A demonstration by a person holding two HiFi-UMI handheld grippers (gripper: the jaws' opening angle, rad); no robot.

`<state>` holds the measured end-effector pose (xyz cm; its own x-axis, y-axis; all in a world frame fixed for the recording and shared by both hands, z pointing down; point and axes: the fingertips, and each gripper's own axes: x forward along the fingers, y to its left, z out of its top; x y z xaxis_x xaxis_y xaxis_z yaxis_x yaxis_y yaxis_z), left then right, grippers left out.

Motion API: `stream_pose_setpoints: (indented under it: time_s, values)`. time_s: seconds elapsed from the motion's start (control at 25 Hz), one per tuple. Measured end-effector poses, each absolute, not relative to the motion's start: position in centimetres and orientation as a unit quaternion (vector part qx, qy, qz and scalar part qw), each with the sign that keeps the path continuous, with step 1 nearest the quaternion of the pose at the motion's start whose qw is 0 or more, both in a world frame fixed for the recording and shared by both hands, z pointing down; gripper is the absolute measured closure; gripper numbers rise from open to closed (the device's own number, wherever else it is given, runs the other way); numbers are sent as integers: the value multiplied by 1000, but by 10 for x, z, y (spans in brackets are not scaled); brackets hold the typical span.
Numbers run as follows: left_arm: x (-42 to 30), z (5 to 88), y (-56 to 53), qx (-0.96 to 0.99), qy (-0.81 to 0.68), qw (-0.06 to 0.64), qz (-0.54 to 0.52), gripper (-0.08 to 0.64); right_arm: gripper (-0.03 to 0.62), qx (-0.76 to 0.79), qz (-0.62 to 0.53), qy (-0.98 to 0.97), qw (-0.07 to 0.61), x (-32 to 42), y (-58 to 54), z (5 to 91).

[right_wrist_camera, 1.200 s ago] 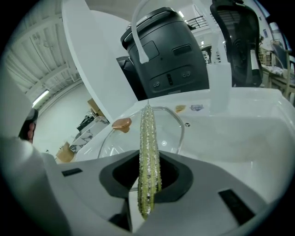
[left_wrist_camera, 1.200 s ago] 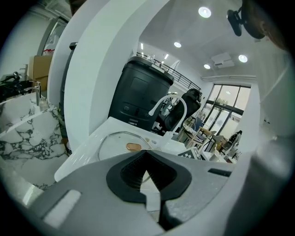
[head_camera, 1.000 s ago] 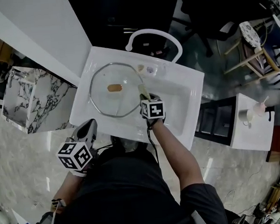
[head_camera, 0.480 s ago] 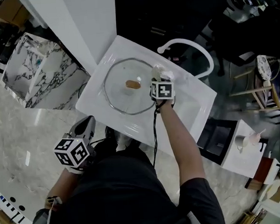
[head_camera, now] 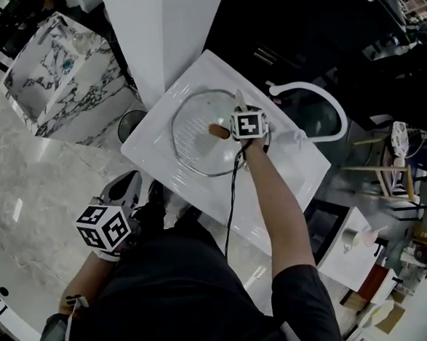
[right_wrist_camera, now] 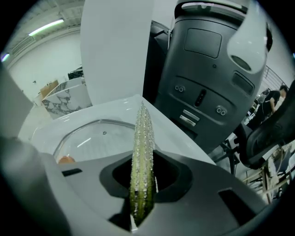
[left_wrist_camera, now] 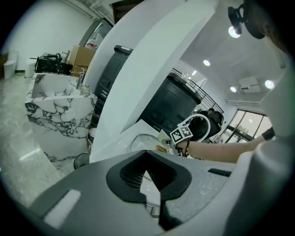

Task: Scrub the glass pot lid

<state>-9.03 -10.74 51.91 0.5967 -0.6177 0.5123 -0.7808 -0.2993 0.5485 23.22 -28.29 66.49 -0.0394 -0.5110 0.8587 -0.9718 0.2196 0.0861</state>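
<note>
Right gripper (right_wrist_camera: 142,193) pinching sponge (right_wrist_camera: 142,152) at lid (head_camera: 194,151) 2 o'clock rim; left gripper (left_wrist_camera: 150,184) idling, jaws narrow, empty. Unsteadied lid possibly sliding in sink (head_camera: 277,191).

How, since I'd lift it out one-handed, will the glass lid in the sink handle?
Probably stiff but fragile: the glass lid is clear glass lying in a hard white sink. Likely slippery, since the sponge at its edge is beaded with droplets. Lying flat, it should slide rather than roll; the knob looks the surest hold.
</note>
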Motion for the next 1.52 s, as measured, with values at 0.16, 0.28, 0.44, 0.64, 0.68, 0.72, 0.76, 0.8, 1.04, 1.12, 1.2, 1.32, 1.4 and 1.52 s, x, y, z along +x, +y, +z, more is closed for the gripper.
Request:
stream_pose_setpoints:
  time_s: [0.16,0.28,0.44,0.64,0.68,0.72,0.76,0.8,1.04,1.12,1.2,1.32,1.4,1.52]
  values:
    - [-97,521,-106,796,-440,404,97,560,526,535,243,-690,423,209,-302,664]
    - [-99,520,-106,796,-441,404,95,560,526,507,212,-706,447,190,-309,662]
    - [-104,519,-106,793,-447,404,93,560,526,463,174,-728,474,162,-318,661]
    - [-115,520,-105,785,-458,407,88,560,526,415,148,-750,493,130,-322,665]
    - [-116,520,-105,784,-459,409,88,560,526,402,141,-755,498,123,-320,665]
    - [-118,520,-104,783,-460,409,87,560,526,389,132,-760,504,116,-318,665]
    - [-119,521,-104,783,-460,410,87,560,526,375,122,-764,511,109,-315,665]
    - [-119,522,-103,782,-460,411,86,560,526,362,112,-767,517,103,-313,666]
    - [-118,521,-103,784,-459,408,88,560,526,298,62,-783,542,76,-301,670]
    - [-117,521,-104,784,-460,408,89,560,526,276,48,-787,549,69,-295,671]
    - [-116,520,-103,784,-459,407,90,560,526,249,27,-791,558,61,-286,672]
    - [-112,520,-103,786,-456,407,92,560,526,206,-9,-794,572,51,-272,675]
    - [-109,520,-102,787,-454,407,93,560,526,182,-27,-796,577,46,-262,676]
    - [-104,519,-102,790,-449,407,94,560,526,148,-44,-801,579,39,-248,677]
